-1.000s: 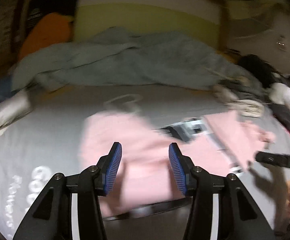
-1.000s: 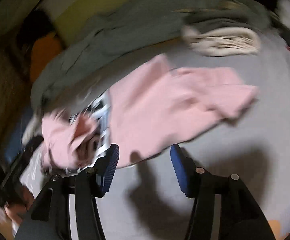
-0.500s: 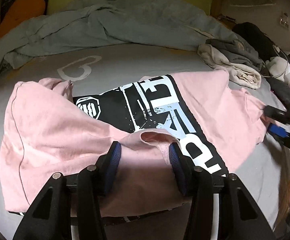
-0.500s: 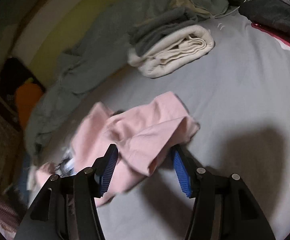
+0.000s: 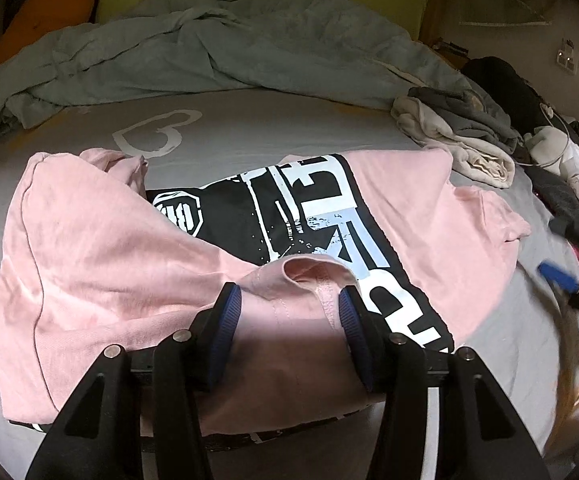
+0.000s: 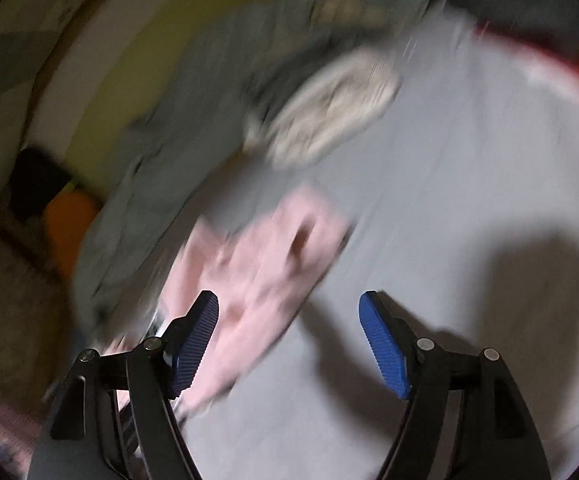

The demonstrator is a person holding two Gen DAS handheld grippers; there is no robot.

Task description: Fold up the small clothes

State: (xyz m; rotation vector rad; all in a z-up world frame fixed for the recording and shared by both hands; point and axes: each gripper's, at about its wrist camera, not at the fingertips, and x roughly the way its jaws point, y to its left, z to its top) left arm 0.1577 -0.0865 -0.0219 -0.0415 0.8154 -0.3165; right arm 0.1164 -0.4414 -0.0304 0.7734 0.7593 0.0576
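A pink T-shirt [image 5: 101, 264] with a black and white print [image 5: 297, 216] lies on the grey bed sheet [image 5: 249, 128], its left part folded over the print. My left gripper [image 5: 289, 308] is open, its jaws on either side of a raised pink fold at the shirt's near edge. In the blurred right wrist view the shirt's sleeve [image 6: 273, 264] lies ahead and left of my right gripper [image 6: 289, 320], which is open and empty above the sheet [image 6: 469, 168]. The right gripper also shows blurred in the left wrist view [image 5: 561, 280].
A crumpled grey-blue blanket [image 5: 229, 48] lies across the back of the bed. A folded cream and grey clothes pile [image 5: 465, 140] sits at the back right, also in the right wrist view [image 6: 329, 112]. Dark clothes and a white item [image 5: 569, 156] lie at the far right. An orange cushion [image 5: 45, 12] is back left.
The right gripper has opened wider and pulled back off the pink sleeve, which now lies on the sheet. The left gripper has held its place over the shirt's near fold.
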